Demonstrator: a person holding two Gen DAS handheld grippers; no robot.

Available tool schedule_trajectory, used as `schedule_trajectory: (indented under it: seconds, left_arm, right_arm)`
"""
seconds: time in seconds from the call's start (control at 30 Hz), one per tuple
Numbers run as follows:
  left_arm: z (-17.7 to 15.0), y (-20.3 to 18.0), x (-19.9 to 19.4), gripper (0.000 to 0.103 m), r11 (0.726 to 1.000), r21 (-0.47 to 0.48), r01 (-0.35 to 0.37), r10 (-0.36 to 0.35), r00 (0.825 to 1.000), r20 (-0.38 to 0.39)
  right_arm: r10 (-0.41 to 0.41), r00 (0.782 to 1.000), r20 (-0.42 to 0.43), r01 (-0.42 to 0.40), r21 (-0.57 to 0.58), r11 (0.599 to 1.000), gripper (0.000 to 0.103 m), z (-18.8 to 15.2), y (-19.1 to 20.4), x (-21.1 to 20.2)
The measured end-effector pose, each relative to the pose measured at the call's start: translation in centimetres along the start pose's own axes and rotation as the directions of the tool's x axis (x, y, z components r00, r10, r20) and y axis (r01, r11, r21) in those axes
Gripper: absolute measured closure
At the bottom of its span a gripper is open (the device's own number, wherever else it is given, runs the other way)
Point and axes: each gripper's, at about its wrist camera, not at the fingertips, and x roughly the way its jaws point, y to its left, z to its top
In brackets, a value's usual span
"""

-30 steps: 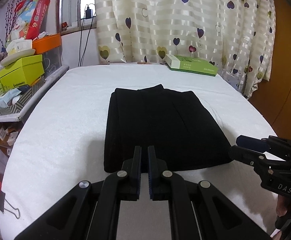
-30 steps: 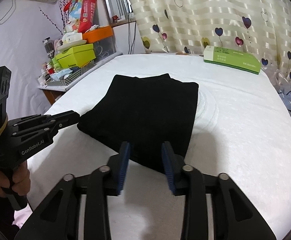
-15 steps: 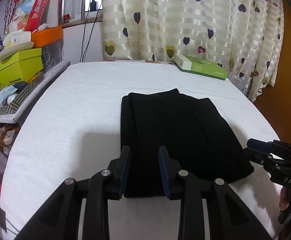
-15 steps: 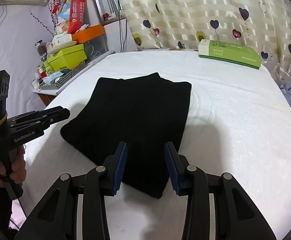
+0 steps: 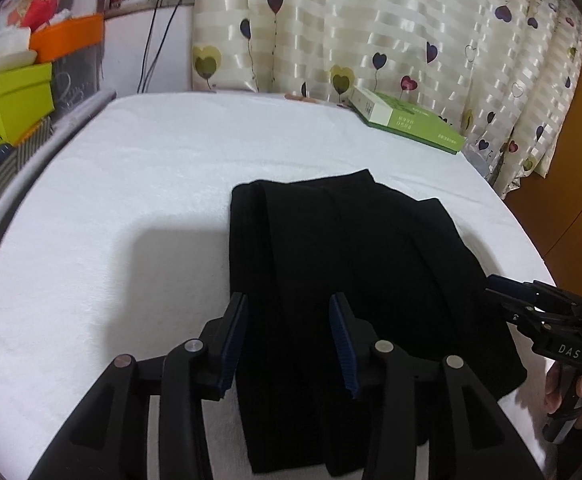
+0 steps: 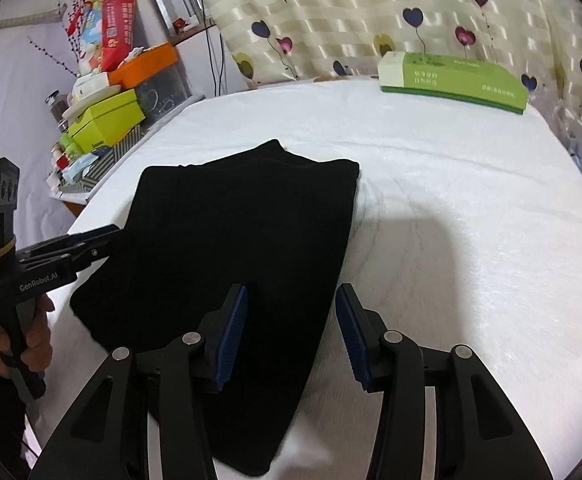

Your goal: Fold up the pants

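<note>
On the white-covered bed (image 5: 139, 184), the black pants (image 5: 343, 264) lie flat as a folded rectangle, their long axis running from the near edge away toward the curtain (image 5: 371, 32). The left tool (image 5: 287, 340) hangs over the near end of the pants on their left side, jaws spread wide with nothing between the blue pads; the left finger (image 5: 233, 340) sits about over the left edge of the cloth, the other over the fabric itself. The right tool (image 6: 291, 332) mirrors it at the near right corner, also wide open and empty, one finger over the cloth and the other over bare sheet just beside the right edge. Whether either tool touches the fabric or merely hovers close above it is hard to tell from these angles.

Both tools stand about level at the near hem, so neither hand is clearly closer. Since the pants stretch straight away from both tools, the likely next move is to close on the two near corners and carry that end forward over the far end, halving the length. The far edge looks slightly uneven, with a layer peeking out. A green box (image 6: 451, 80) rests well clear at the far side, near the curtain.
</note>
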Motion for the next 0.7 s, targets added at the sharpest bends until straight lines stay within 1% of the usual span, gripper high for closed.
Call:
schedule_trajectory:
  seconds: [0.07, 0.13, 0.3, 0.37, 0.43, 0.47, 0.5, 0.53, 0.57, 0.6, 0.67, 0.7]
  left_arm:
    - [0.1, -0.1, 0.3, 0.052, 1.000, -0.001, 0.010, -0.010, 1.000, 0.002]
    - [0.2, -0.3, 0.6, 0.047, 1.000, 0.006, 0.013, -0.013, 1.000, 0.000]
    - [0.6, 0.3, 1.6, 0.033, 0.999, -0.003, 0.049, -0.049, 0.999, 0.004]
    - [0.8, 0.7, 2.0, 0.031, 0.998, -0.018, 0.068, -0.068, 0.998, 0.006]
    - [0.8, 0.9, 2.0, 0.033, 0.996, -0.030, 0.079, -0.079, 0.997, 0.009]
    - [0.5, 0.6, 1.8, 0.039, 0.997, -0.017, 0.071, -0.071, 0.997, 0.012]
    - [0.5, 0.1, 1.7, 0.046, 0.998, 0.004, 0.064, -0.064, 0.998, 0.017]
    - [0.3, -0.3, 1.4, 0.048, 0.998, 0.024, 0.053, -0.054, 0.998, 0.020]
    - [0.3, -0.7, 1.2, 0.053, 0.999, 0.040, 0.035, -0.036, 0.999, 0.024]
    - [0.4, -1.1, 1.1, 0.058, 0.998, 0.055, 0.019, -0.020, 0.999, 0.028]
    - [0.5, -1.6, 0.9, 0.064, 0.998, 0.067, -0.015, 0.012, 0.999, 0.044]
    - [0.6, -1.6, 0.9, 0.067, 0.998, 0.064, -0.024, 0.021, 0.999, 0.049]
  right_arm:
    - [0.023, 1.000, -0.008, -0.023, 0.021, 1.000, 0.055, 0.2, -0.4, 0.5]
    - [0.040, 0.999, -0.015, -0.040, 0.036, 0.999, 0.052, 0.4, -0.7, 0.9]
    - [0.084, 0.996, -0.009, -0.083, 0.065, 0.994, 0.050, 1.0, -1.1, 1.7]
    - [0.101, 0.995, -0.001, -0.101, 0.072, 0.992, 0.050, 1.3, -1.3, 1.9]
    - [0.120, 0.993, 0.000, -0.119, 0.091, 0.989, 0.050, 1.4, -1.6, 2.0]
    - [0.126, 0.992, -0.007, -0.125, 0.102, 0.987, 0.050, 1.4, -1.6, 2.0]
    - [0.140, 0.990, -0.012, -0.138, 0.107, 0.985, 0.050, 1.3, -1.5, 1.8]
    - [0.153, 0.988, -0.017, -0.150, 0.107, 0.983, 0.051, 1.2, -1.4, 1.8]
    - [0.158, 0.987, -0.020, -0.156, 0.095, 0.983, 0.053, 1.1, -1.2, 1.8]
    - [0.151, 0.988, -0.021, -0.148, 0.082, 0.985, 0.058, 1.0, -1.0, 1.8]
    - [0.144, 0.989, -0.021, -0.142, 0.078, 0.987, 0.070, 1.1, -1.1, 1.9]
    - [0.156, 0.988, -0.018, -0.154, 0.087, 0.984, 0.078, 1.3, -1.2, 1.9]
